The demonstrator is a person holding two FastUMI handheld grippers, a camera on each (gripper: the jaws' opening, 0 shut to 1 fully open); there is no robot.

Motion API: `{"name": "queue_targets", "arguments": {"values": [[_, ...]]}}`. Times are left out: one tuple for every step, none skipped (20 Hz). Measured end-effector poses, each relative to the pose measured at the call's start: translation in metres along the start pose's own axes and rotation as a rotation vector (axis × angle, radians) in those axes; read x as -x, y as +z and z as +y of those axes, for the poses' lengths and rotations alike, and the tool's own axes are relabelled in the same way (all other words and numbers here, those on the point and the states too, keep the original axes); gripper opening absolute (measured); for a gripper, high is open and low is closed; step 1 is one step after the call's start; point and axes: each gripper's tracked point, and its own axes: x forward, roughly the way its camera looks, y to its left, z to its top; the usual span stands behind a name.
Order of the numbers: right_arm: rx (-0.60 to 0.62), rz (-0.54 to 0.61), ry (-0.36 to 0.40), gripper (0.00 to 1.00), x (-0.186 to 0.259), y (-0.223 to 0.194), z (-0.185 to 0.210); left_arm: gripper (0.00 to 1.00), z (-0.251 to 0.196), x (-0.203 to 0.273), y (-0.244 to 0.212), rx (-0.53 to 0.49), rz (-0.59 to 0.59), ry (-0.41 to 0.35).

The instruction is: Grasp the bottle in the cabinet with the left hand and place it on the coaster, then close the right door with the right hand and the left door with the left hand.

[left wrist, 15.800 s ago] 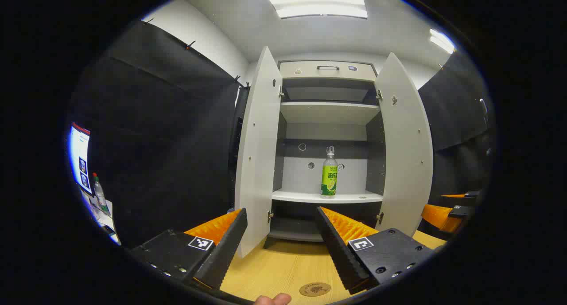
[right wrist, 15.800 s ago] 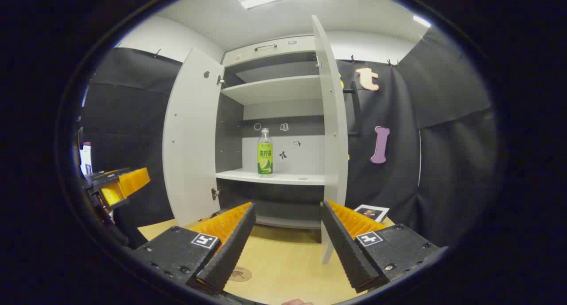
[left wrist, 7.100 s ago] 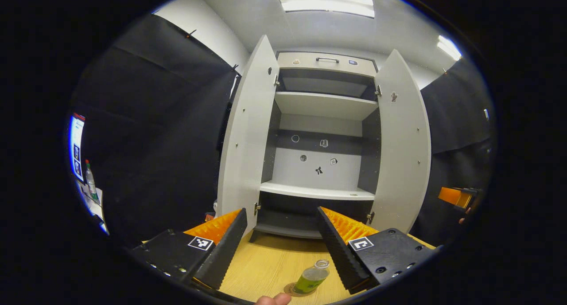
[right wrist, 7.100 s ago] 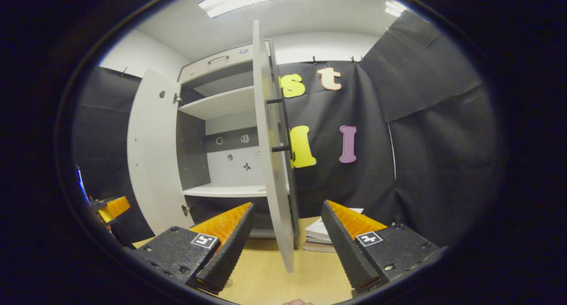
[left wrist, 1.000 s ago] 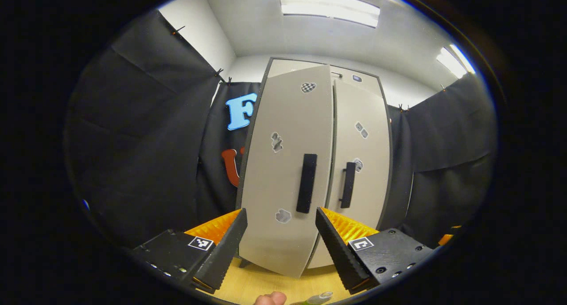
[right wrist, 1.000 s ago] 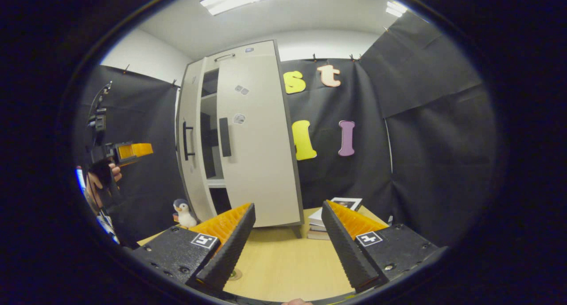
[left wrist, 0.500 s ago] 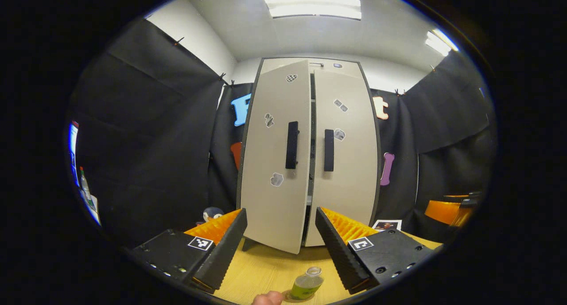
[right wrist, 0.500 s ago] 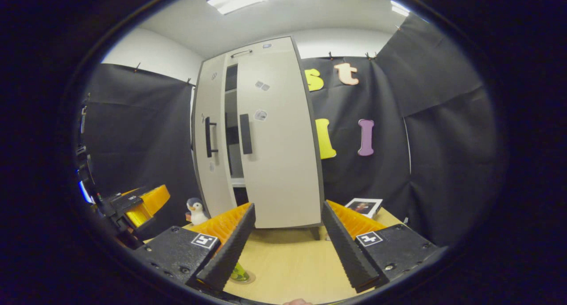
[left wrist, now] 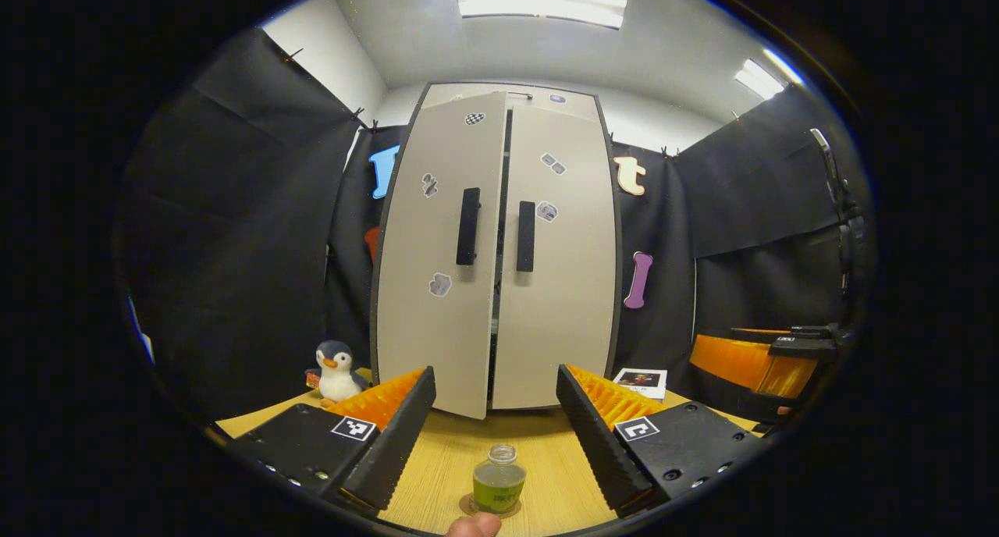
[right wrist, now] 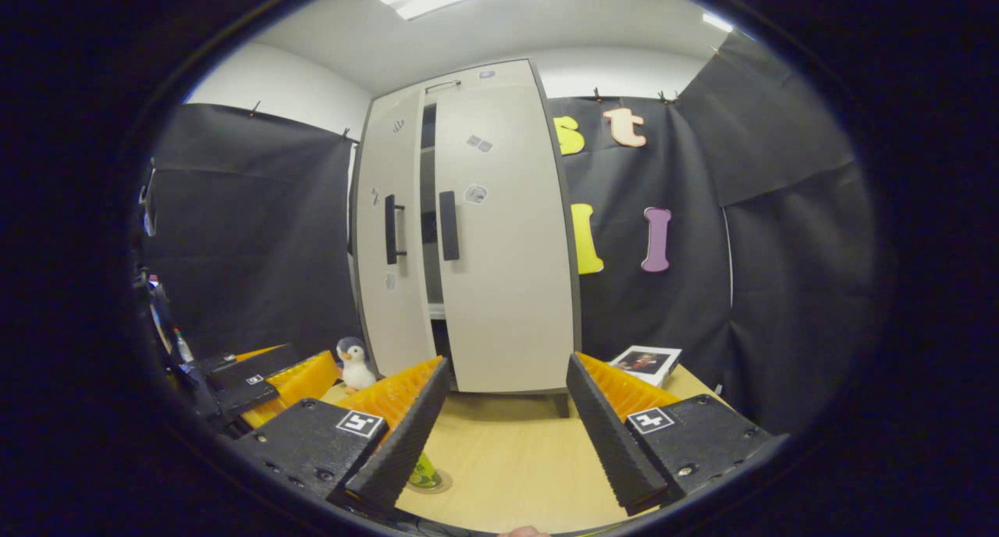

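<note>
though the left door (left wrist: 437,256) was swinging in a second ago, it now sits almost flush, with a thin dark slit between it and the right door (left wrist: 556,256); from the right gripper view the left door stands slightly ajar. the bottle (left wrist: 499,488) stands on the coaster (right wrist: 428,482) on the wooden surface (left wrist: 449,459), so i judge the task nearly done, perhaps needing one last nudge on the left door. the left gripper (left wrist: 493,412) has drawn back, jaws released and empty, bottle between and below them. the right gripper (right wrist: 505,412) hangs back too, jaws spread, holding nothing. the surface ahead is open; a penguin toy (left wrist: 336,362) and books (left wrist: 641,381) flank the cabinet (right wrist: 499,76) base.
</note>
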Motion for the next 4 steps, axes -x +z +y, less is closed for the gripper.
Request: {"name": "queue_targets", "arguments": {"values": [[-0.007, 0.0, 0.0, 0.94, -0.0002, -0.0003, -0.0009, 0.95, 0.0013, -0.0015, 0.0011, 0.0, -0.002, 0.0], [-0.008, -0.003, -0.003, 0.94, -0.0001, 0.0002, -0.0018, 0.95, 0.0027, -0.0029, 0.0006, 0.001, 0.0, 0.0], [-0.008, -0.004, -0.008, 0.94, -0.0004, 0.0, -0.0036, 0.95, 0.0046, -0.0034, 0.0008, 0.001, 0.0, 0.004], [-0.011, 0.006, -0.012, 0.94, -0.0015, -0.0037, -0.0054, 0.99, 0.0072, -0.0033, 0.0012, 0.001, -0.001, 0.012]]}}
